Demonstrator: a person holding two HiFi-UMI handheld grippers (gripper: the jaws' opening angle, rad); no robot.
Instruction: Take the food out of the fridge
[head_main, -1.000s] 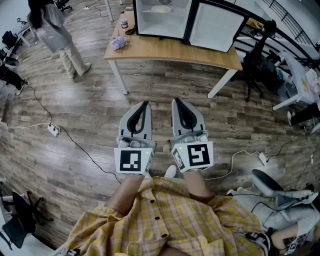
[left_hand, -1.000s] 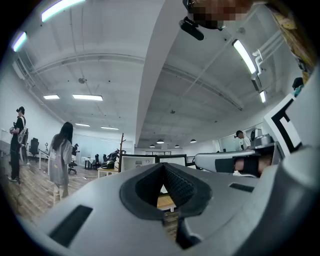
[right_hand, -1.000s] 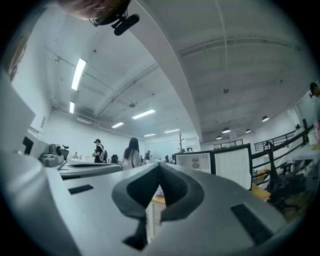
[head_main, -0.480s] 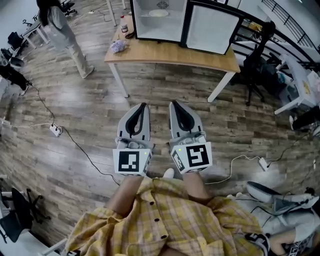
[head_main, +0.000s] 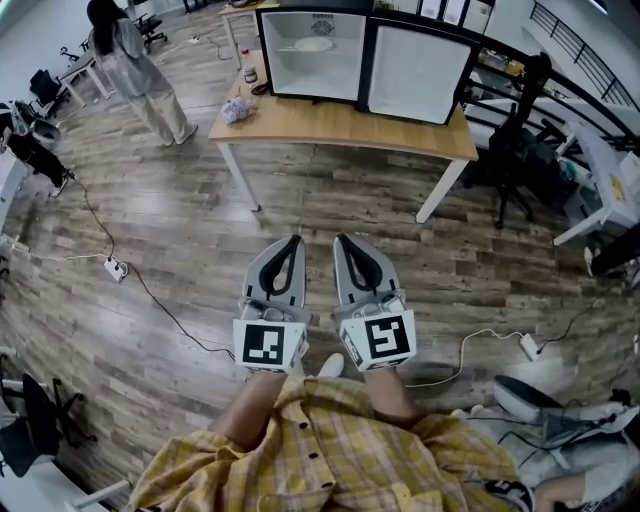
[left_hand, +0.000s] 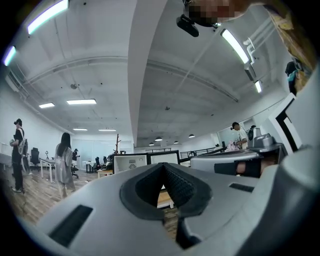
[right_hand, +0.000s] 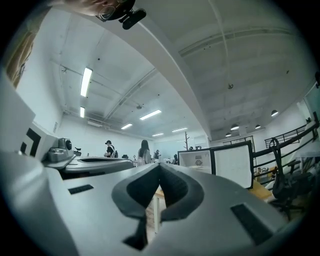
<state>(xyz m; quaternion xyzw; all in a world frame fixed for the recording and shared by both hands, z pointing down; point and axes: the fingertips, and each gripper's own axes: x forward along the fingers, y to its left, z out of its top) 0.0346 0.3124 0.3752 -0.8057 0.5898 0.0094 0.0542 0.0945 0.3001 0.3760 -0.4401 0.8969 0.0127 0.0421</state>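
A small white fridge (head_main: 310, 60) stands on a wooden table (head_main: 340, 120) at the far side of the room, its door (head_main: 415, 72) swung open to the right. On its upper shelf lies a pale plate of food (head_main: 314, 45). My left gripper (head_main: 293, 241) and right gripper (head_main: 339, 240) are held side by side over the wood floor, well short of the table, both shut and empty. From the left gripper view the left gripper (left_hand: 163, 165) points level at the fridge (left_hand: 131, 163). In the right gripper view the right gripper (right_hand: 160, 165) does the same, with the fridge (right_hand: 196, 159) to its right.
A person (head_main: 135, 60) stands at the far left. A crumpled bag (head_main: 237, 110) and a bottle (head_main: 250, 72) sit on the table's left end. Cables and a power strip (head_main: 115, 268) lie on the floor; a dark chair (head_main: 515, 130) stands right of the table.
Both grippers have moved forward toward the table, staying shut. The fridge shows more fully in the head view. The person at the left has walked further away.
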